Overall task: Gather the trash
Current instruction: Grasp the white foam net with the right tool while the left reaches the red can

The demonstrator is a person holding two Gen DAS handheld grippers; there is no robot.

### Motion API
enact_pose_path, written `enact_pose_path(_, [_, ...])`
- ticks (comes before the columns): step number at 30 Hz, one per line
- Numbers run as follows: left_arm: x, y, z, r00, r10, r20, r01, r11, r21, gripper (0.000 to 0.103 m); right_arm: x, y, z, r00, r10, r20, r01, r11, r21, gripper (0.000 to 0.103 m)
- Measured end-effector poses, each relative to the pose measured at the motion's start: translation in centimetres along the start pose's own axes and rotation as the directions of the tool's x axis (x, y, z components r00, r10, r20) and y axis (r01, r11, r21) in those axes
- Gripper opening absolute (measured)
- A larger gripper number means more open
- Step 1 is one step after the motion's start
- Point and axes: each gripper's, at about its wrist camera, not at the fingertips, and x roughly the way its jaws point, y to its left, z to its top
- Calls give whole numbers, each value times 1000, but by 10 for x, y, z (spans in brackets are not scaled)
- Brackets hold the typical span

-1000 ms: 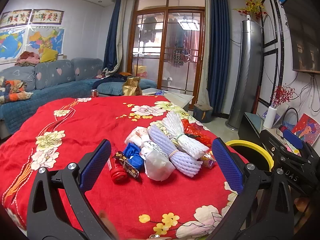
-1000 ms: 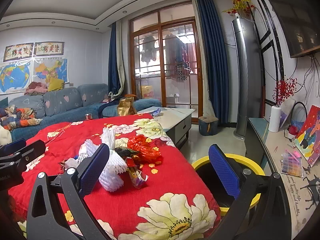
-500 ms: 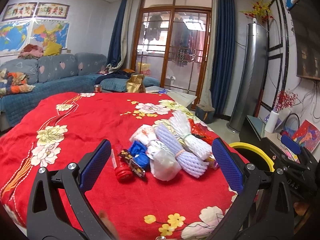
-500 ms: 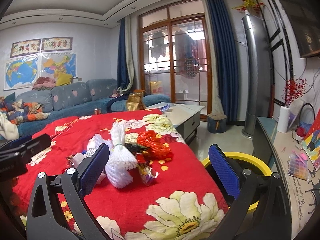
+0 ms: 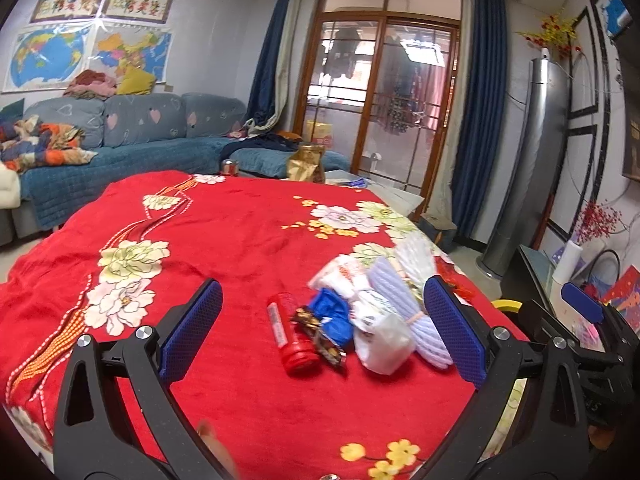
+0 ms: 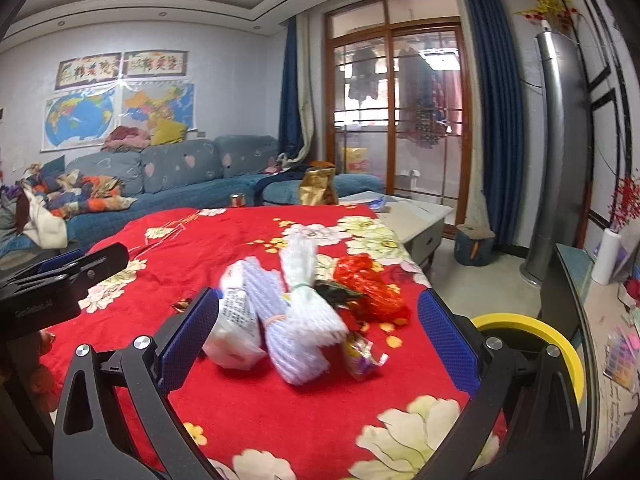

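Observation:
A pile of trash lies on the red flowered cloth [image 5: 240, 240]: a red bottle [image 5: 290, 338], a dark snack wrapper [image 5: 322, 334], a blue crumpled bag [image 5: 334, 312], a white plastic bag [image 5: 380, 336] and white foam nets [image 5: 404, 280]. In the right wrist view the foam nets [image 6: 298, 316], a red crumpled bag [image 6: 368, 288] and a candy wrapper [image 6: 362, 354] show. My left gripper [image 5: 322, 340] is open, just short of the pile. My right gripper [image 6: 318, 340] is open, hovering before the nets. A yellow-rimmed bin [image 6: 556, 340] stands right of the table.
A blue sofa [image 5: 132, 140] with clothes runs along the back left. A gold bag [image 5: 306, 164] and a can [image 5: 229, 168] stand behind the table. A low white table [image 6: 416, 216], a tall silver air conditioner [image 6: 560, 140] and a shelf with clutter [image 6: 616, 320] are to the right.
Both grippers have moved forward and turned left, so the pile sits closer and more to the right in the left view. Both stay open. The trash has not moved.

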Motion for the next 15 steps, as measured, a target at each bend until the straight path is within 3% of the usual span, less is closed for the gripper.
enact_pose_path(7, [20, 28, 0, 996, 32, -80, -36, 998, -44, 93, 19, 9, 8, 999, 32, -36, -33, 999, -14, 97])
enact_pose_path(15, [52, 54, -17, 973, 38, -227, -60, 994, -88, 92, 43, -5, 8, 993, 16, -115, -18, 1000, -19, 97])
